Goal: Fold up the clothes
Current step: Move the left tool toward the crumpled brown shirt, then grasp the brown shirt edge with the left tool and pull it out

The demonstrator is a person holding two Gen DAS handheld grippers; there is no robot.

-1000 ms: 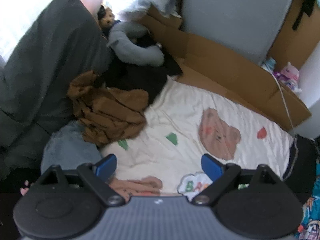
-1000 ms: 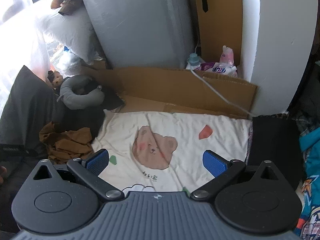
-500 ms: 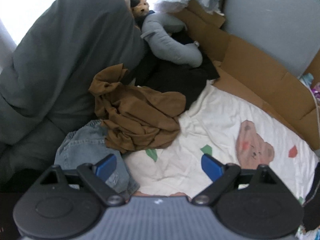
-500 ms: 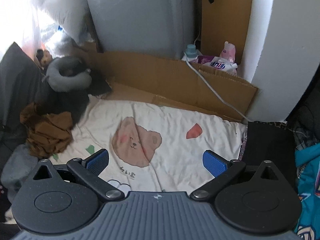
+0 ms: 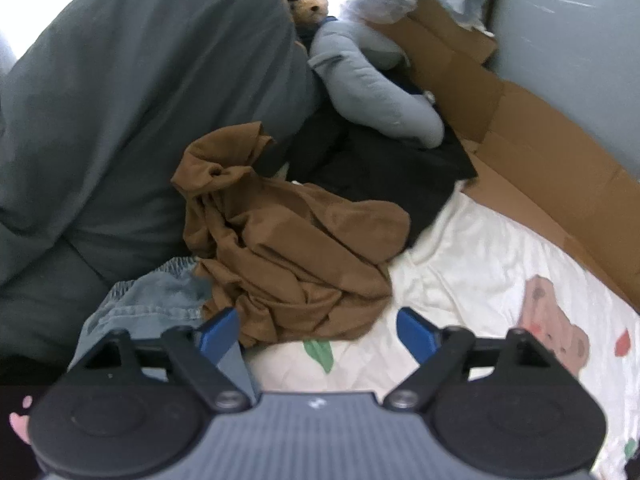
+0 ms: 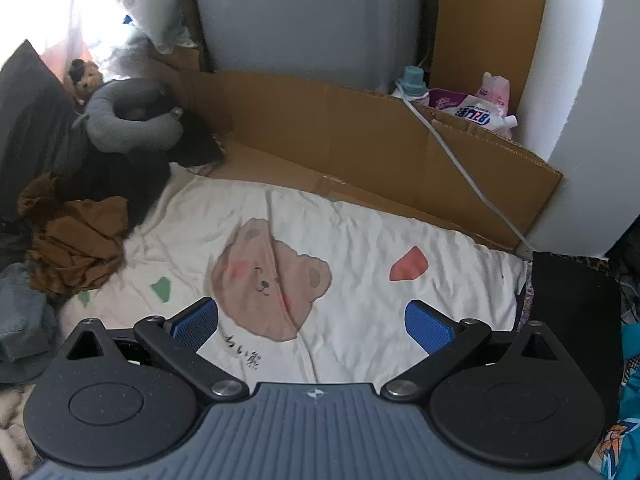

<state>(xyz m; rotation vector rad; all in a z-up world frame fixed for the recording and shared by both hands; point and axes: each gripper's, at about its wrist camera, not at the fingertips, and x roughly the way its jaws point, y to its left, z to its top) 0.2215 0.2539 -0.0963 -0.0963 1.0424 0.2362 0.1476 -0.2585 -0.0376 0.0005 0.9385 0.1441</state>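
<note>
A crumpled brown garment (image 5: 288, 252) lies in a heap at the left edge of a white bear-print sheet (image 5: 480, 280). Blue denim (image 5: 156, 304) lies just beside it, partly under it. My left gripper (image 5: 318, 330) is open and empty, close above the near edge of the brown heap. In the right wrist view the brown garment (image 6: 76, 240) sits far left and the denim (image 6: 20, 316) below it. My right gripper (image 6: 312, 322) is open and empty over the bear print (image 6: 272, 280) on the sheet.
A dark grey cushion (image 5: 132, 92) rises on the left. A grey neck pillow (image 5: 372, 84), black cloth (image 5: 384, 176) and a small plush toy (image 5: 312, 0) lie behind the heap. Cardboard (image 6: 360, 140) borders the sheet's far side. Bottles (image 6: 472, 100) and a cable (image 6: 472, 176) stand at right.
My left gripper has swung left and closer to the brown heap, which now fills the middle of its view. My right gripper has drifted slightly lower over the sheet. Both stay open.
</note>
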